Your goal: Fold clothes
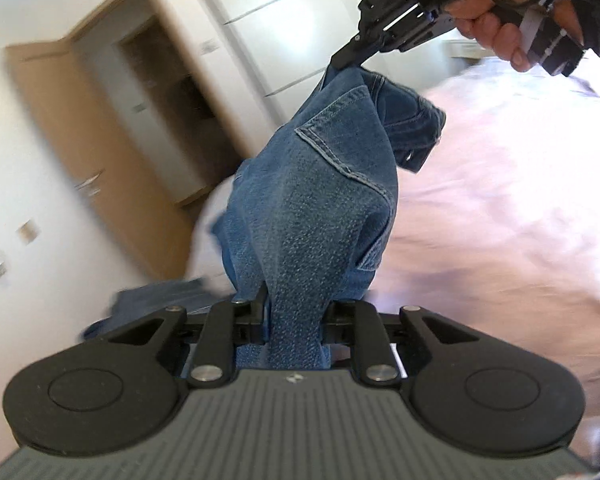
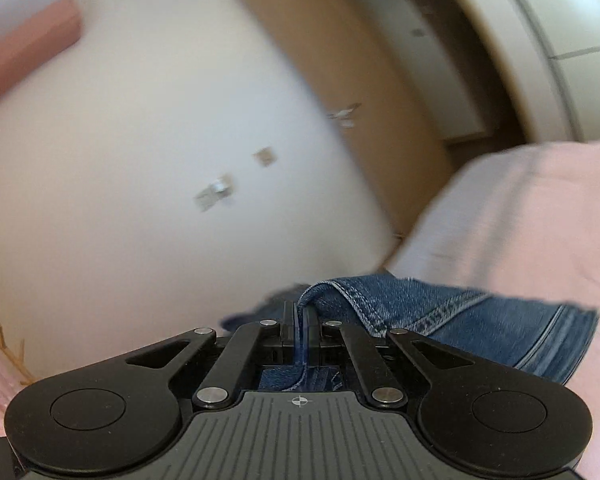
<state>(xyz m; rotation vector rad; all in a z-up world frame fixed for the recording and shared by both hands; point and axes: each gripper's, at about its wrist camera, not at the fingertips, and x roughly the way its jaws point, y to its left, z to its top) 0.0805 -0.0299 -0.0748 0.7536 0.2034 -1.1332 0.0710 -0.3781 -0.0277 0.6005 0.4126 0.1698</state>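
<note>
A pair of blue jeans (image 1: pixel 320 184) hangs bunched in the air between my two grippers, above a bed with a pale pink sheet (image 1: pixel 500 208). My left gripper (image 1: pixel 296 314) is shut on a thick fold of the denim close to the camera. In the left wrist view, my right gripper (image 1: pixel 342 62) pinches the jeans' upper edge at the top right, held by a person's hand (image 1: pixel 496 28). The right wrist view shows the right gripper (image 2: pixel 300 320) shut on a seamed edge of the jeans (image 2: pixel 480 320), which trail off to the right over the pink sheet (image 2: pixel 520 220).
A wooden door (image 1: pixel 100 140) stands in the white wall to the left, also seen as the wooden door (image 2: pixel 360 100) in the right wrist view. White wardrobe fronts (image 1: pixel 284 20) rise behind the bed. Both views are blurred by motion.
</note>
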